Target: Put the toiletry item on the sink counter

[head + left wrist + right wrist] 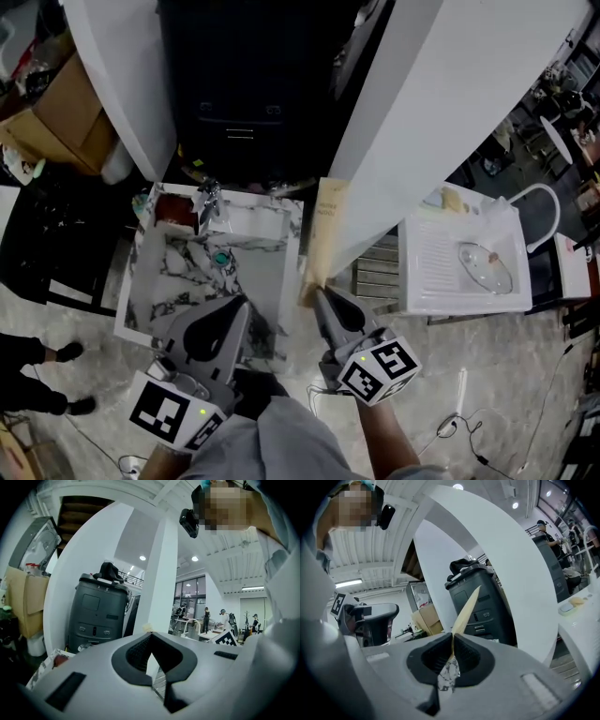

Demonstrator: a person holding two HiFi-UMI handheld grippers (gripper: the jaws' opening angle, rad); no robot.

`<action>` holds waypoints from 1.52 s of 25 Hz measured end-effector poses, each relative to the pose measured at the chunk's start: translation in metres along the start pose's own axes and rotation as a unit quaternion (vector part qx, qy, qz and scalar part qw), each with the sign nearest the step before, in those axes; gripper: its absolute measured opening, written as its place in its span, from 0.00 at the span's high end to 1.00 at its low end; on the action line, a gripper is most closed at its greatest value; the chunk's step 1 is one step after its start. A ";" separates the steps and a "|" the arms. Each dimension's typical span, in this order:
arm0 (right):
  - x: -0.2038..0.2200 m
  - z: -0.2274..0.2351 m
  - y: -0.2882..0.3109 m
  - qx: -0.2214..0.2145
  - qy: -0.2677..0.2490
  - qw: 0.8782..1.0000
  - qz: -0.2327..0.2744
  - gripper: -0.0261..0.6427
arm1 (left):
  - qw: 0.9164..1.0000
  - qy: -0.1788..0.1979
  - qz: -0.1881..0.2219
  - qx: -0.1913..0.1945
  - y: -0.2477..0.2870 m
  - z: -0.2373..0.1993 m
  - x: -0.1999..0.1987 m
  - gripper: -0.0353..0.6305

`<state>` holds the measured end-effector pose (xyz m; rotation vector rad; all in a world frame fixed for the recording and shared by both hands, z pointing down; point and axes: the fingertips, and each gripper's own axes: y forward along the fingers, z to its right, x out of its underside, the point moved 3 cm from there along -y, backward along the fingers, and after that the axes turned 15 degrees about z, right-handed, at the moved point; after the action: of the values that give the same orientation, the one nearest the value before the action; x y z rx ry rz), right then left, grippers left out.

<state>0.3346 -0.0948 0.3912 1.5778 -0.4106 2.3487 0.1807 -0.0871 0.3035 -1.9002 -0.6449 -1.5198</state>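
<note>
The toiletry item is a flat tan sachet (328, 230). My right gripper (317, 292) is shut on its lower end and holds it upright, just right of the sink counter's right edge. In the right gripper view the sachet (468, 607) rises edge-on from between the pads of the right gripper (453, 635). The marble sink counter (272, 281) has a chrome faucet (208, 202) and a teal drain (221, 257). My left gripper (242, 302) hangs over the counter's near side, its tips together and nothing between them. The left gripper (151, 634) points at a white pillar.
A dark grey cabinet (239, 84) stands behind the sink between two white arched pillars (441, 103). A white washbasin unit (459, 258) sits to the right. A cardboard box (66, 112) lies at the back left. A person's shoes (56, 354) and cables (459, 441) are on the floor.
</note>
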 end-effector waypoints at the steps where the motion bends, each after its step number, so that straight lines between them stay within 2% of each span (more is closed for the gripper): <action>1: 0.003 0.002 0.003 -0.002 -0.002 1.000 -0.005 0.95 | 1.000 0.000 0.000 -0.002 0.000 -0.002 0.001 0.94; 11: 0.033 0.033 0.036 -0.013 -0.002 0.999 -0.050 0.95 | 1.000 0.005 0.008 -0.023 0.001 -0.026 0.001 0.94; 21: 0.062 0.056 0.073 -0.035 -0.039 0.993 -0.105 0.95 | 0.998 0.007 0.015 -0.055 -0.003 -0.054 -0.002 0.94; 31: 0.089 0.081 0.108 -0.069 -0.071 0.982 -0.158 0.95 | 0.997 0.007 0.008 -0.076 -0.004 -0.070 0.003 0.94; 38: 0.111 0.101 0.126 -0.097 -0.085 0.970 -0.204 0.95 | 0.996 0.006 0.003 -0.093 -0.004 -0.081 0.007 0.94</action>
<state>0.3316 -0.2418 0.5215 1.5958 -0.3058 1.8198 0.1251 -0.1425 0.3233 -2.0255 -0.5073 -1.6363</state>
